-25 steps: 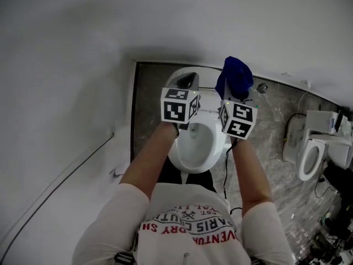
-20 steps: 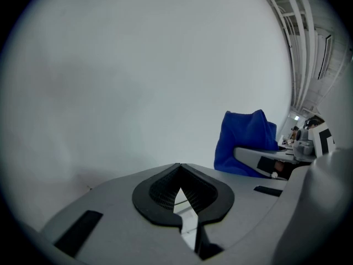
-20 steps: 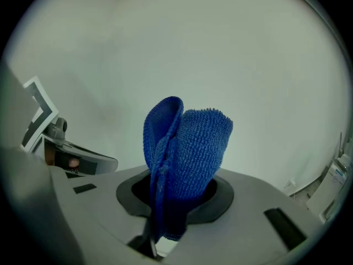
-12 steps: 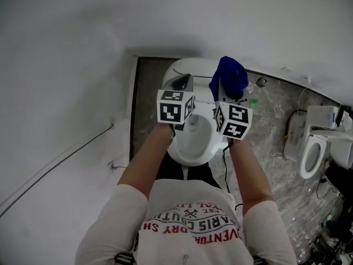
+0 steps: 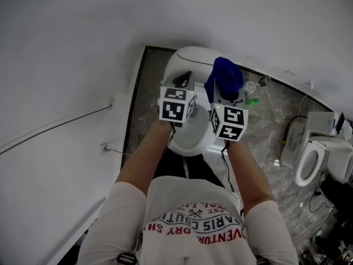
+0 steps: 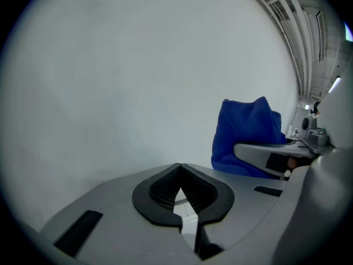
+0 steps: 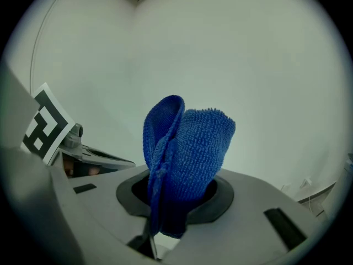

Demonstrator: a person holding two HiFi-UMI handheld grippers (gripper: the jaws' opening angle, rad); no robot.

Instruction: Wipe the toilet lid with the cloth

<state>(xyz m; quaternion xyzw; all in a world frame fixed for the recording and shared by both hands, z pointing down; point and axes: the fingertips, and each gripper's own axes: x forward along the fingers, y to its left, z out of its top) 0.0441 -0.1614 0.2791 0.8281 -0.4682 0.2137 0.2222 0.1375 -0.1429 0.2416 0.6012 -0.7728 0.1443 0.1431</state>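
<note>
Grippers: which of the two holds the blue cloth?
The right gripper: its jaws are shut on the blue cloth, which sticks up between them. The left gripper is shut on nothing.

Cloth (image 7: 187, 153): blue terry weave, folded and bunched, standing upright. Its lower end is pinched between the jaws of the right gripper (image 7: 175, 195), and it is held above the right side of the toilet.

Toilet lid (image 5: 190, 59): white, rounded, apparently raised at the far end of the open bowl (image 5: 190, 137). The cloth is not touching it.
</note>
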